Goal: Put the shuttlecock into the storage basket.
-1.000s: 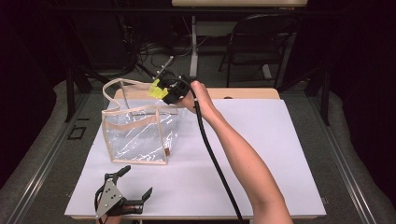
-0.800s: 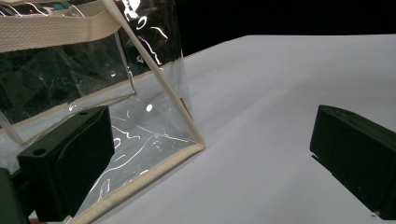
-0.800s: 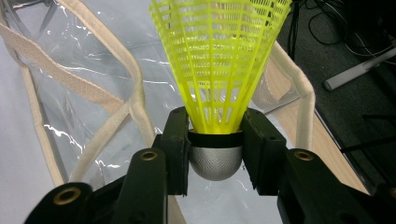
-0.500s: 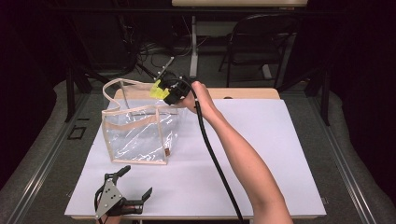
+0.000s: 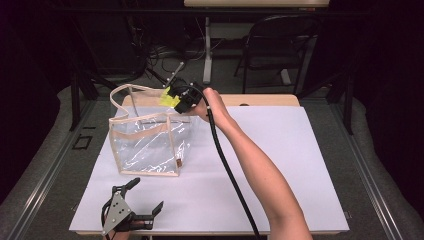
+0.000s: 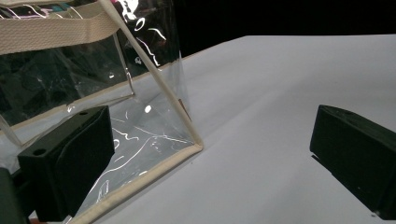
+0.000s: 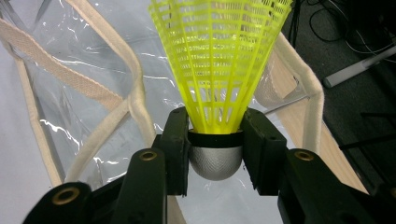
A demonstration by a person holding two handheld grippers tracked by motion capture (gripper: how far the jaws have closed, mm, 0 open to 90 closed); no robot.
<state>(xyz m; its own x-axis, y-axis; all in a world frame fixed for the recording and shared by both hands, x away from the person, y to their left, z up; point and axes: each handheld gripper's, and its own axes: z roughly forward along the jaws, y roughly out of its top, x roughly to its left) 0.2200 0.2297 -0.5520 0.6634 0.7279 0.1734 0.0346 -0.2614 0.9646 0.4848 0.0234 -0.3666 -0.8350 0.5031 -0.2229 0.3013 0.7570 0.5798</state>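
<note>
A clear plastic tote bag (image 5: pixel 147 145) with cream trim and handles stands on the white table top (image 5: pixel 280 150). My right gripper (image 5: pixel 172 98) hovers over the bag's far top edge, shut on a yellow shuttlecock (image 7: pixel 218 65) with a silver cap. In the right gripper view the jaws clamp the cap from both sides above the bag's handles (image 7: pixel 133 100). My left gripper (image 5: pixel 145 197) rests near the table's front edge, open, nothing between its jaws. In the left gripper view the bag's near corner (image 6: pixel 194 144) lies just ahead of the left jaw.
A wooden strip (image 5: pixel 260 100) runs along the table's far edge. Beyond it stand a black chair (image 5: pixel 280 45) and desk legs with cables on the floor. The right gripper's black cable (image 5: pixel 235 185) trails across the table along the forearm.
</note>
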